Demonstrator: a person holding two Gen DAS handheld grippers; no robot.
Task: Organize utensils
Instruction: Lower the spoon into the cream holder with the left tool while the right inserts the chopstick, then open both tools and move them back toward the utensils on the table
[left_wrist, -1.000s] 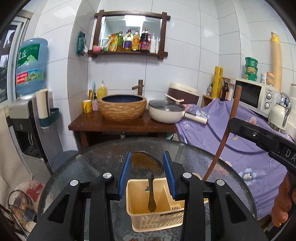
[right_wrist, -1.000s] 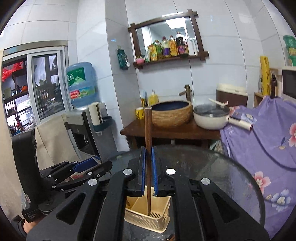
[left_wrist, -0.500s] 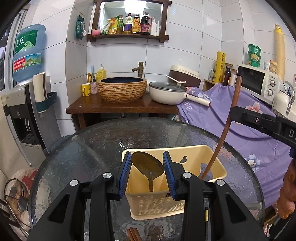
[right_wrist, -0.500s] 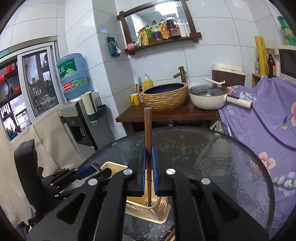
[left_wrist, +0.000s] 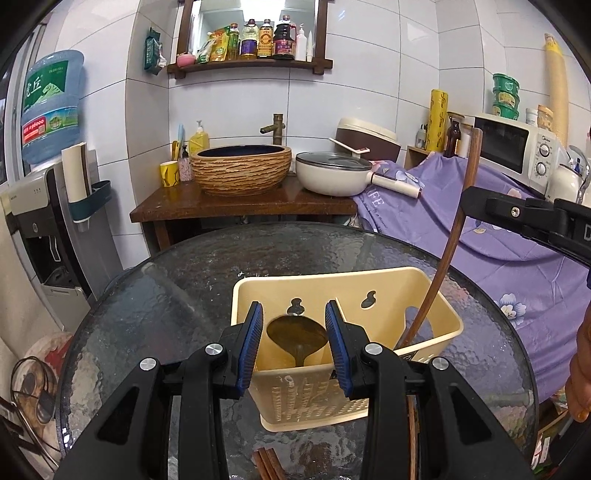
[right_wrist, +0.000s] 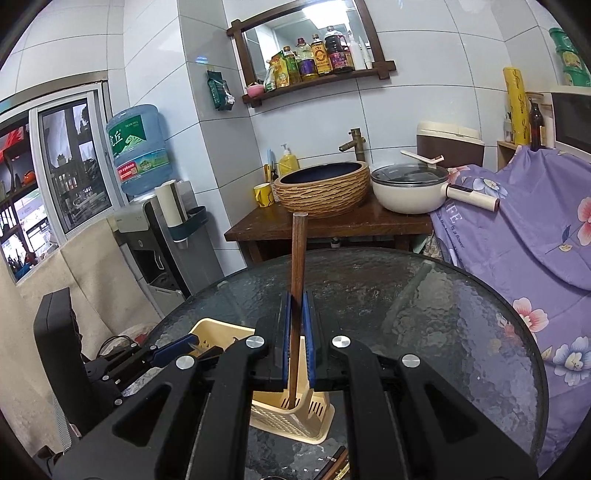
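Note:
A cream plastic utensil basket (left_wrist: 343, 291) stands on the round glass table (left_wrist: 184, 280). A brown spoon (left_wrist: 297, 338) stands inside it, bowl up. My left gripper (left_wrist: 294, 332) is open, its blue pads either side of the spoon's bowl without touching it. My right gripper (right_wrist: 296, 321) is shut on a long brown wooden stick (right_wrist: 297, 258), held upright with its lower end inside the basket (right_wrist: 291, 413). The stick (left_wrist: 448, 251) and the right gripper's arm show at the right of the left wrist view.
Brown chopsticks (left_wrist: 267, 463) lie on the glass in front of the basket. Behind the table stand a wooden stand with a woven basin (left_wrist: 242, 168) and a white pot (left_wrist: 334, 177). A purple cloth (left_wrist: 480, 236) covers the right side. A water dispenser (left_wrist: 48, 192) stands left.
Both grippers have come down toward the basket. The spoon now sits lower in the basket, and the stick's lower end has sunk deeper into it.

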